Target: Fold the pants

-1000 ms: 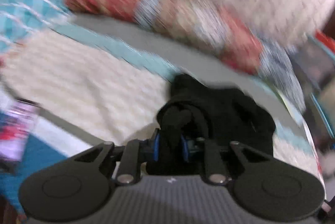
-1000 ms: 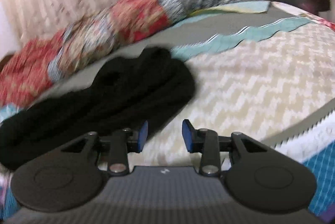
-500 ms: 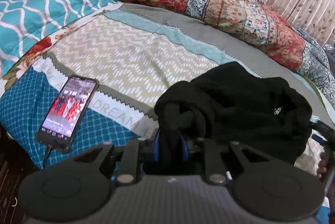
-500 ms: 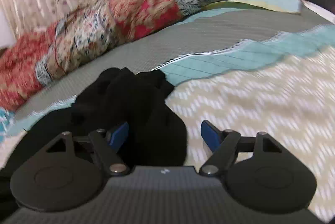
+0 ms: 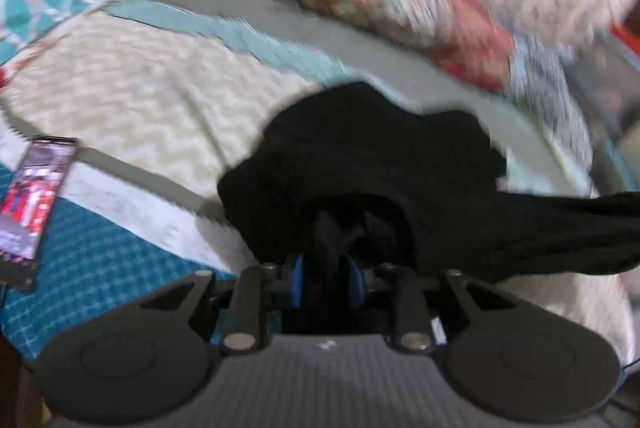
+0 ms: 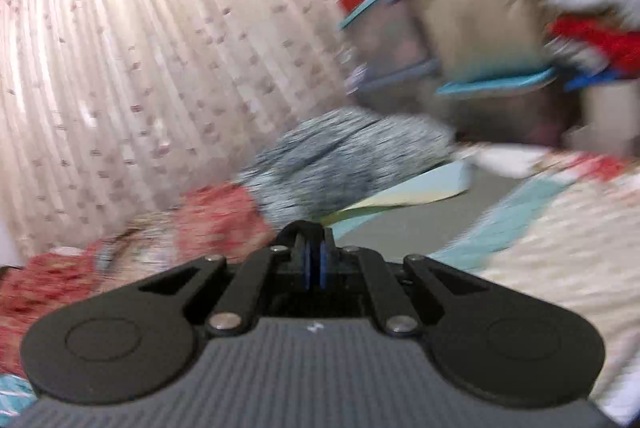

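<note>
Pants (image 5: 372, 163) bunch in the left gripper (image 5: 326, 280)'s clamp; right gripper (image 6: 314, 264) pinches black fabric.

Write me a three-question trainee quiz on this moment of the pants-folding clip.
1. Multiple choice: what does the left gripper clamp? A) a towel B) the black pants C) a pillow
2. Short answer: in the left wrist view, on which side of the pants does the phone lie?
3. True or false: the right gripper stands wide open.
Key: 1 B; 2 left; 3 false.
</note>
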Available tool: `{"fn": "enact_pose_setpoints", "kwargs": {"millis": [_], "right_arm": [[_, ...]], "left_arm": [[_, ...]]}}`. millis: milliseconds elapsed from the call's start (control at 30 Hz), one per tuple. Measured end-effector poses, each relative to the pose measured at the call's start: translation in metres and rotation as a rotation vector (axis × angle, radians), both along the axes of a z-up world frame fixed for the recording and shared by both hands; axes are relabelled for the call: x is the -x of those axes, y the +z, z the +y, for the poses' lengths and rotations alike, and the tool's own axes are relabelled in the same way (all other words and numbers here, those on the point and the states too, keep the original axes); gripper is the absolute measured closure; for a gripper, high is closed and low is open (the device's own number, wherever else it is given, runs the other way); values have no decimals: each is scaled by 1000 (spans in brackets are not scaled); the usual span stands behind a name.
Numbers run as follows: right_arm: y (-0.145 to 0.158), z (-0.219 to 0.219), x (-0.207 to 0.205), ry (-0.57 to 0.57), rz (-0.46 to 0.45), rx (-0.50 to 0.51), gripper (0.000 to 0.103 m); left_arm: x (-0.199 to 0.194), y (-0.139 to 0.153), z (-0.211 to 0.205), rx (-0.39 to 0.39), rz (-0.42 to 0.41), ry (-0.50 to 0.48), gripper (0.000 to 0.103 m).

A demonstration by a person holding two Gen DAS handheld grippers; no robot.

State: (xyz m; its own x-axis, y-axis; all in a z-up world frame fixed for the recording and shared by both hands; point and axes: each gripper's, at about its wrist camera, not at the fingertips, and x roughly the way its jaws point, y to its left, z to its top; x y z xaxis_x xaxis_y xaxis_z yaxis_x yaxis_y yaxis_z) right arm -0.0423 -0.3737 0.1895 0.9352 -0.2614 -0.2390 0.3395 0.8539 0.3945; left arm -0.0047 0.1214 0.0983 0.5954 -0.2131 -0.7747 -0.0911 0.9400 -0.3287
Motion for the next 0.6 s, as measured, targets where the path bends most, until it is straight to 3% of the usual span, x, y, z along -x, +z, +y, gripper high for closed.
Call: {"fn": "enact_pose_setpoints", "kwargs": {"millis": [67, 100, 167, 233, 333, 467, 600], "right_arm": [[-24, -7, 20, -75, 127, 41, 88], [-39, -11, 26, -104, 207, 58, 85], [-66, -20, 36, -166, 340, 34, 51], [-79, -32, 54, -234, 351, -38, 51], [-76, -36, 59, -267, 331, -58, 51], [-68, -1, 37, -117, 290, 8, 51], [-79, 48, 3, 122, 316, 22, 52]], "left_arm": [[-4, -15, -18, -51, 63, -69, 72], [-4, -22, -23, -72, 93, -82, 63], [2, -29, -20, -69, 110, -77, 52], [13, -25, 1, -9, 86, -42, 39], [29, -17, 37, 88, 33, 72, 15], [27, -23, 75, 165, 58, 179, 15], [14, -39, 65, 312, 80, 140, 11]]}}
